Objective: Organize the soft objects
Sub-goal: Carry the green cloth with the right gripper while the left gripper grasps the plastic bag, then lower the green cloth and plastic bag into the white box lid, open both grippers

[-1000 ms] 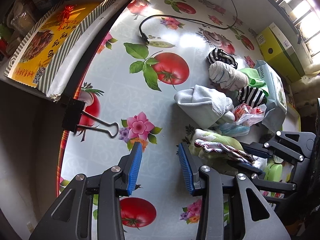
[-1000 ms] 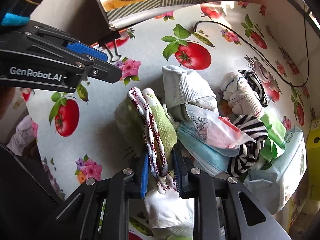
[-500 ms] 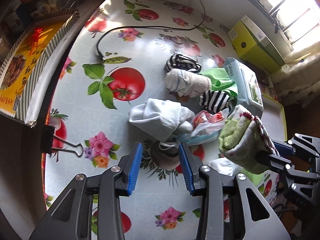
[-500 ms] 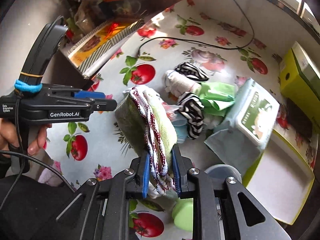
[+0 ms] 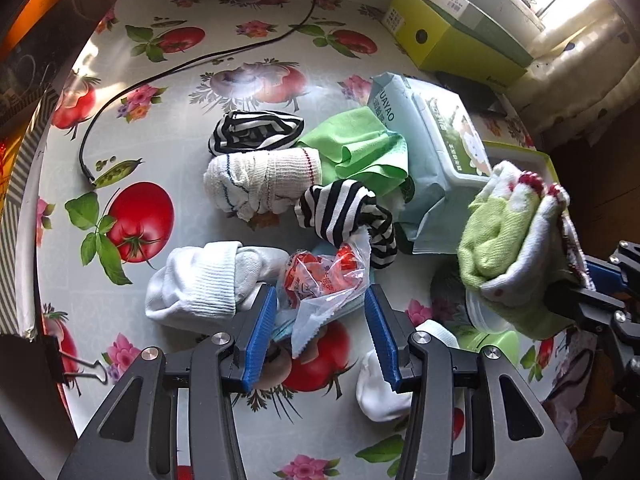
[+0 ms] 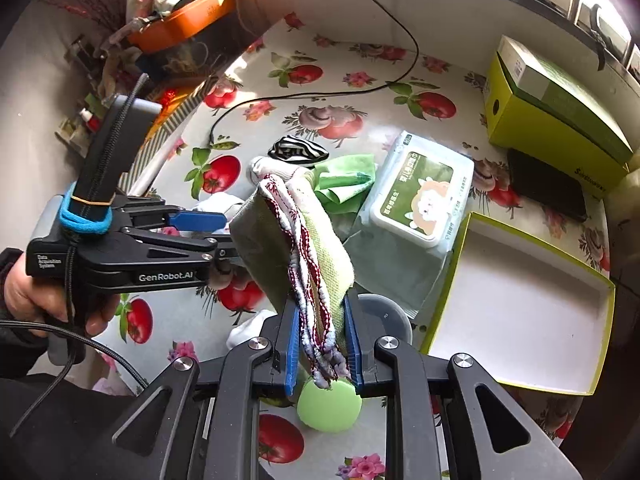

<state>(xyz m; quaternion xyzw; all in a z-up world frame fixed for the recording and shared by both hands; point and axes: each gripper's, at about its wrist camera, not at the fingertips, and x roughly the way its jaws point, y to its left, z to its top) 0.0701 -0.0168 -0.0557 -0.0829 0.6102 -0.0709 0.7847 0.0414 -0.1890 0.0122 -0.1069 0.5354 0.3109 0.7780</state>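
We've got the green towel bundle [image 6: 304,248] pinched in the right gripper [image 6: 322,344], jaws pressed together on its lower edge, red-and-white trim hanging out below the pads. It's off the table, held up above the grey tub [image 6: 384,312] and green ball [image 6: 330,404], w/ the open white tray [image 6: 520,304] just to the gripper's right. Bundle looks light, soft, floppy: folded layers could slip apart, so grip across all layers near the fold, not on the loose trim.

Left gripper [image 5: 322,334] is spread wide, jaws have just been opening, pads not pressing anything. Between them sits the crinkly plastic bag [image 5: 324,280] w/ red print, over a pale blue mask edge. Immediately left of the left pad: white sock [image 5: 200,284]. Ahead of it: striped sock [image 5: 344,212], then the rolled cream sock [image 5: 264,180], second striped roll [image 5: 256,132] and green cloth [image 5: 360,148] further out. Wipes pack [image 5: 436,136] ahead-right.

We'd judge the bag slippery and springy, v. light; take it low where it bunches. Socks squash easily, pinch mid-roll.
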